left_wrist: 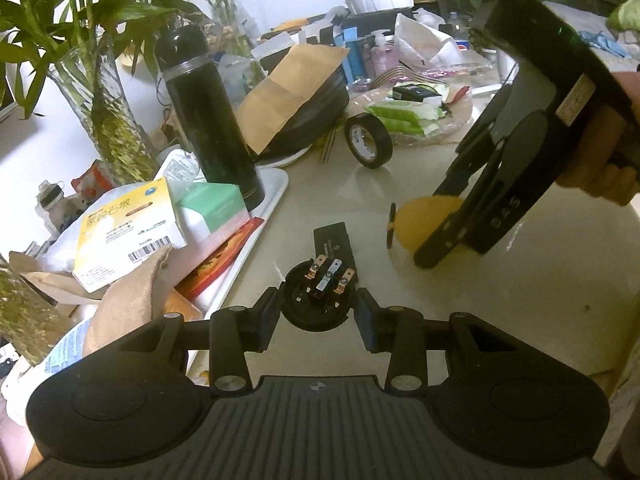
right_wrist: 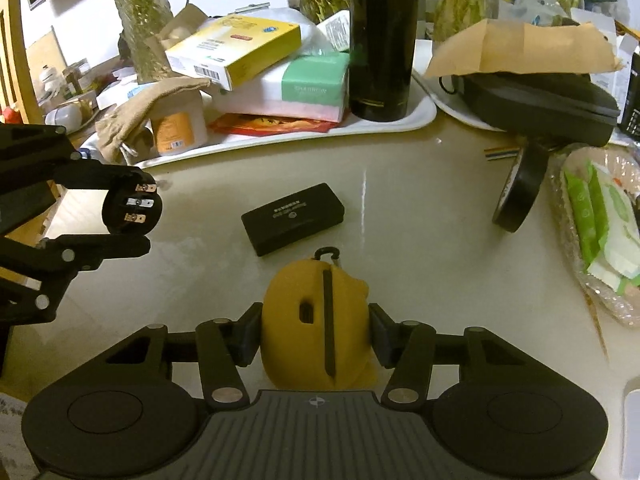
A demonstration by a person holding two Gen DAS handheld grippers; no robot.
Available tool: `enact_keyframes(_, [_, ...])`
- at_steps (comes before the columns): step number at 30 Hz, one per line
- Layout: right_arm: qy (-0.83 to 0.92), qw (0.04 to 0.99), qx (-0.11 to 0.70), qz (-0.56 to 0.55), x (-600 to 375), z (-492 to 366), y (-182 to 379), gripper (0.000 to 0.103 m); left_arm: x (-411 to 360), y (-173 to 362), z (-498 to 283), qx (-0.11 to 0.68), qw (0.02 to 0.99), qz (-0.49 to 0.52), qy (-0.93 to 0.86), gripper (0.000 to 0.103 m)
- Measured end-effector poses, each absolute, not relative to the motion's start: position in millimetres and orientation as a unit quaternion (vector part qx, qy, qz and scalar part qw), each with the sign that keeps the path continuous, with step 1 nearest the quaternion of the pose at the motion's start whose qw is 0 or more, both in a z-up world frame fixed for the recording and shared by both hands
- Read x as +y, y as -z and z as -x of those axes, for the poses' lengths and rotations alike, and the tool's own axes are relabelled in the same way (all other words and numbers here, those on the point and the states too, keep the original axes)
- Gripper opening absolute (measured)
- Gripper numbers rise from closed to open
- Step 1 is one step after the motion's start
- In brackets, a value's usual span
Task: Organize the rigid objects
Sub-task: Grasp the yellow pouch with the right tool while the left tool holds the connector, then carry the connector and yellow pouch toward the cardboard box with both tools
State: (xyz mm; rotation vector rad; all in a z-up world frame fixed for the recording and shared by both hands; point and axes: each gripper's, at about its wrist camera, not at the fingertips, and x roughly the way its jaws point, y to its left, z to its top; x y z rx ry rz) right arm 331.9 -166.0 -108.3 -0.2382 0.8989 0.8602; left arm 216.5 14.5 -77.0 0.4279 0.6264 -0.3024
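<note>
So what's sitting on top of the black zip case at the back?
A torn brown paper envelope lies over the black zip case, covering most of its lid. The case sits on a white plate. Whatever lies beneath the paper or inside the case is hidden.

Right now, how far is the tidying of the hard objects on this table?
Nothing looks put away yet. In hand: the left tongs grip a round black plug part; the right tongs straddle a yellow case. Left lying: the flat black box and the black tape roll.
</note>
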Motion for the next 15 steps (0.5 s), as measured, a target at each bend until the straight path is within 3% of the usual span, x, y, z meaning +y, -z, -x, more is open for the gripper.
enact_keyframes(15, [-0.377,0.824,0.413,0.093,-206,-307,74,0.057,18,61,-221,0.315,0.928,-0.132,0.151,0.04])
